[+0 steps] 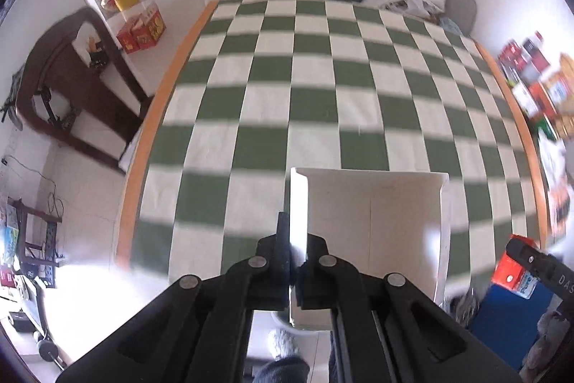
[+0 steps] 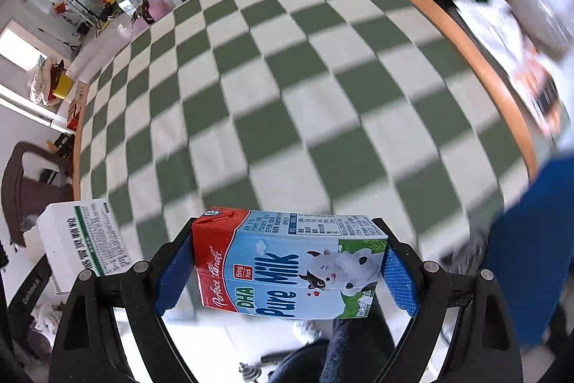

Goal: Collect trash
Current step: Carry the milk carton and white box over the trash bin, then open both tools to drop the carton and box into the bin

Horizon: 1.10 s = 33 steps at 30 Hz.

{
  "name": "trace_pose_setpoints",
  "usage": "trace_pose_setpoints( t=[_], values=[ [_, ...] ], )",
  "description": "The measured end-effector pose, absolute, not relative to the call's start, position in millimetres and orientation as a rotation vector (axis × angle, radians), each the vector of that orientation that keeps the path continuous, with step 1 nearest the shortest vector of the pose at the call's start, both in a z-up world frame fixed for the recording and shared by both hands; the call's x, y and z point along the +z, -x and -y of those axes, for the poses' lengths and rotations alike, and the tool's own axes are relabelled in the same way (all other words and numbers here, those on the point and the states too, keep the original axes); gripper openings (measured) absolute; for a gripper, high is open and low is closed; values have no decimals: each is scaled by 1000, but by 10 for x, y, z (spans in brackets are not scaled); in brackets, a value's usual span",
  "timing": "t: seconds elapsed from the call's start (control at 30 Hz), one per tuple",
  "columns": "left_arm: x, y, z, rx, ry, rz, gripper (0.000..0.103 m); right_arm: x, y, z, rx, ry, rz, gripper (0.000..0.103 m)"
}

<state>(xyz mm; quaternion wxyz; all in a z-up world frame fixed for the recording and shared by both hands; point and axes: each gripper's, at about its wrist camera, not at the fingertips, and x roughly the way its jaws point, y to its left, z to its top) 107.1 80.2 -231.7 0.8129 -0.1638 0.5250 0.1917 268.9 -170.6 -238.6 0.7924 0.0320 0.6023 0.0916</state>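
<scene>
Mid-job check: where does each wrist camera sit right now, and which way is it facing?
Left wrist: on the left gripper, facing across the checkered tablecloth; fingers pinch a white box; the person's leg shows below.
Right wrist: on the right gripper, facing the same cloth; blue pads clamp a milk carton.
Shared: cloth, white box, carton.

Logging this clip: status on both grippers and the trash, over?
Left gripper shut on white box wall. Right gripper shut on milk carton, held sideways. Both off the checkered table; nothing in the way.
</scene>
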Motion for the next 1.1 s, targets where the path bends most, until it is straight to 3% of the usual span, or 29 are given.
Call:
trace_pose_setpoints(
  t=[0.27,0.5,0.83,1.1],
  values=[
    [-2776,-139,-466,378,405,-1221,0,-2714,-1349,2030,229,-49,-1410,92],
    [-3634,284,-226,397,460,-1353,0,-3574,-751,2294,247,-27,-1579,92],
    [-5733,186,-136,374,609,-1538,0,-5554,-708,2504,221,-139,-1759,92],
    [-6949,-127,-116,303,669,-1608,7,-7083,-996,2347,234,-262,-1814,93]
  ],
)
